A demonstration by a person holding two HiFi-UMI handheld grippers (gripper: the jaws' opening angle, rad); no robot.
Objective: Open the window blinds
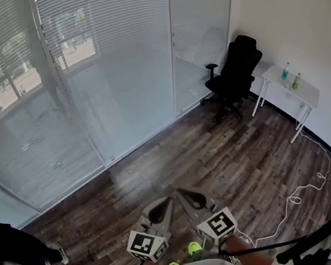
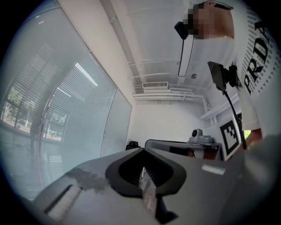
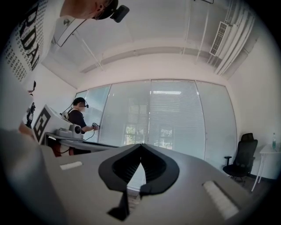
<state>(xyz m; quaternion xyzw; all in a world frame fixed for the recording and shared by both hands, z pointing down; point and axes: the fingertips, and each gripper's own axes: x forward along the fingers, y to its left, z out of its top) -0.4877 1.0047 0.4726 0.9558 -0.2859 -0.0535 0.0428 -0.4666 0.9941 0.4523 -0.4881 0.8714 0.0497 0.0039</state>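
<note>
1. The left hand-held gripper (image 1: 163, 202) is held level, its jaws pressed together on nothing.
2. The right hand-held gripper (image 1: 183, 193) is held just beside it, likewise pressed together and empty.
3. The window blinds (image 1: 114, 49) are seen lowered across the glass ahead, well apart from both.

Dark wood floor (image 1: 208, 159) carries black office chair (image 1: 237, 72), white table (image 1: 307, 93), loose white cable (image 1: 289, 197)
</note>
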